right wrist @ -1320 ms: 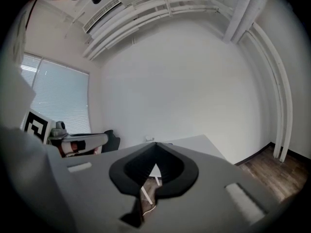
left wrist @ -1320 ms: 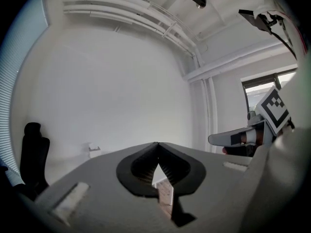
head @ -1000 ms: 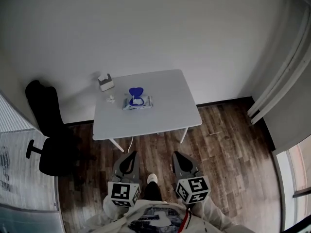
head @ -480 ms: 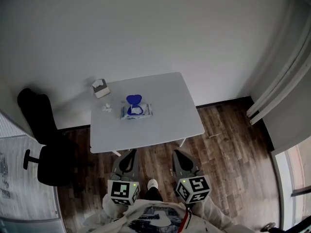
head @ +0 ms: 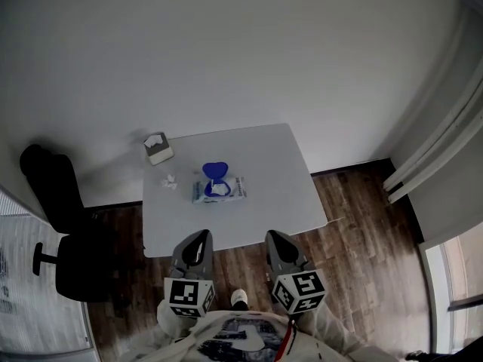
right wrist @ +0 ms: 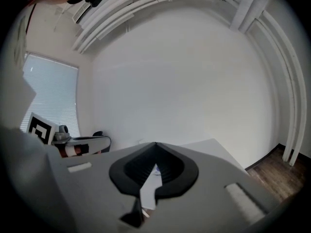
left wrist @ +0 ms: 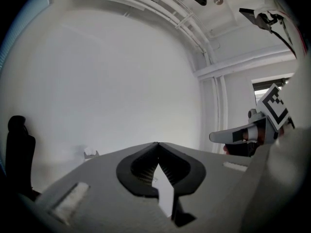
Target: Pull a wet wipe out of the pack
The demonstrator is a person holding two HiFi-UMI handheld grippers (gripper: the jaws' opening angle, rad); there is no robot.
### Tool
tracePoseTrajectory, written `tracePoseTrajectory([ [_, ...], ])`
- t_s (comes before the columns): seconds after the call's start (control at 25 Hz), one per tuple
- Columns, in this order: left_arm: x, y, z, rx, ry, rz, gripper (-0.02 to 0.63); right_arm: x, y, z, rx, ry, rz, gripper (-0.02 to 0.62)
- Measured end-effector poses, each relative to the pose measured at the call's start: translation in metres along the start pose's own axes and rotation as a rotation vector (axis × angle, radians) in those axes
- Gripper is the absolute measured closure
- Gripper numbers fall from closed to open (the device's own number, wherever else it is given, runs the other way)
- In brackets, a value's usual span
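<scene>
The wet wipe pack (head: pixel 219 190) lies flat in the middle of the white table (head: pixel 279 187), its blue lid (head: pixel 215 170) flipped up at the far side. Both grippers are held low in front of the person, short of the table's near edge and apart from the pack. My left gripper (head: pixel 202 235) has its jaws closed tip to tip, with nothing between them (left wrist: pixel 157 144). My right gripper (head: pixel 271 237) is likewise shut and empty (right wrist: pixel 155 144); a sliver of the blue lid (right wrist: pixel 155 170) shows through the gap behind its jaws.
A tissue box (head: pixel 157 148) stands at the table's far left corner, and a small crumpled white piece (head: pixel 167 180) lies near the left edge. A black office chair (head: pixel 60 232) stands left of the table. Wood floor (head: pixel 362 240) lies to the right, a white wall behind.
The person has walked toward the table: it now sits closer below the view, and its near edge is close to both grippers. Both grippers stay shut.
</scene>
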State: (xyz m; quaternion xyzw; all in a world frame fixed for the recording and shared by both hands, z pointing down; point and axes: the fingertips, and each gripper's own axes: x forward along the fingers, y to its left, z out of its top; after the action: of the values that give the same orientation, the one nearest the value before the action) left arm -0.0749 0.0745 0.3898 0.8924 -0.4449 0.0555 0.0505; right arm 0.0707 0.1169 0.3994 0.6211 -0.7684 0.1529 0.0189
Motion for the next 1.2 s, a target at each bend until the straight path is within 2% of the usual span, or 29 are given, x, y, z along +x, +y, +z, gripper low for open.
tracePoseTrajectory([
  [0.2, 0.017, 0.021, 0.003, -0.013, -0.013, -0.002, 0.601, 0.025, 0.005, 0.008, -0.023, 0.004, 0.0, 0.591],
  [0.64, 0.033, 0.026, 0.0, -0.06, -0.023, -0.001, 0.601, 0.049, 0.005, 0.01, -0.066, 0.043, 0.028, 0.59],
  [1.2, 0.071, 0.047, -0.002, -0.041, 0.009, 0.079, 0.601, 0.101, -0.02, 0.015, -0.043, 0.056, 0.091, 0.59],
])
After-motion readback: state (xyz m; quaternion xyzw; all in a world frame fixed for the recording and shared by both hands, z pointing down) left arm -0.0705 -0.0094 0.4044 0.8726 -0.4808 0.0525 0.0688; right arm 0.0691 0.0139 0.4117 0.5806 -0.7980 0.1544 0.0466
